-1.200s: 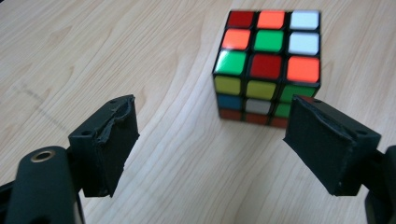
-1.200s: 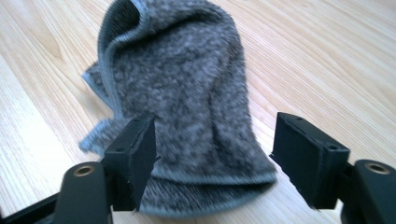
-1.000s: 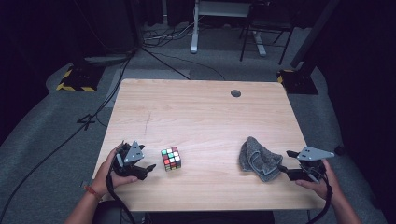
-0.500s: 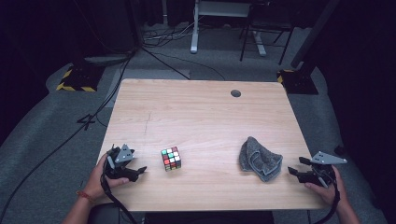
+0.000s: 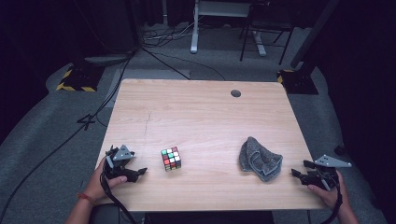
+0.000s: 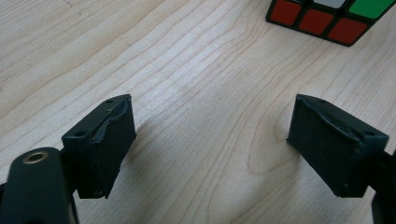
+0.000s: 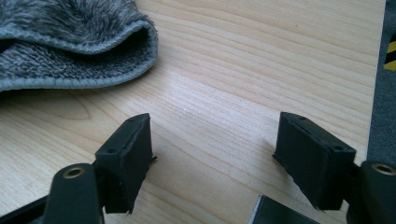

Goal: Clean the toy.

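Observation:
A scrambled colour cube (image 5: 171, 158) sits on the wooden table (image 5: 196, 116) near its front left. In the left gripper view the cube (image 6: 327, 16) lies beyond the jaws at upper right, its red squares showing. My left gripper (image 5: 138, 173) rests low at the table's left front, open; its jaws (image 6: 212, 140) have just been opening over bare wood. A crumpled grey cloth (image 5: 259, 159) lies at front right. My right gripper (image 5: 300, 169) stands open to the right of the cloth (image 7: 70, 46), apart from it. Its jaws (image 7: 215, 154) have also just been opening, with nothing between them.
A round cable hole (image 5: 236, 93) sits near the table's far edge. The table's right edge (image 7: 376, 93) runs close beside my right gripper, with grey floor past it. Cables, a yellow-black striped block (image 5: 74, 81) and stand legs (image 5: 194, 46) lie on the floor behind.
Both hands have sunk and drawn toward the near edge. The left gripper shifted left, away from the cube; the right shifted right, away from the cloth. Both sets of jaws stand slightly wider.

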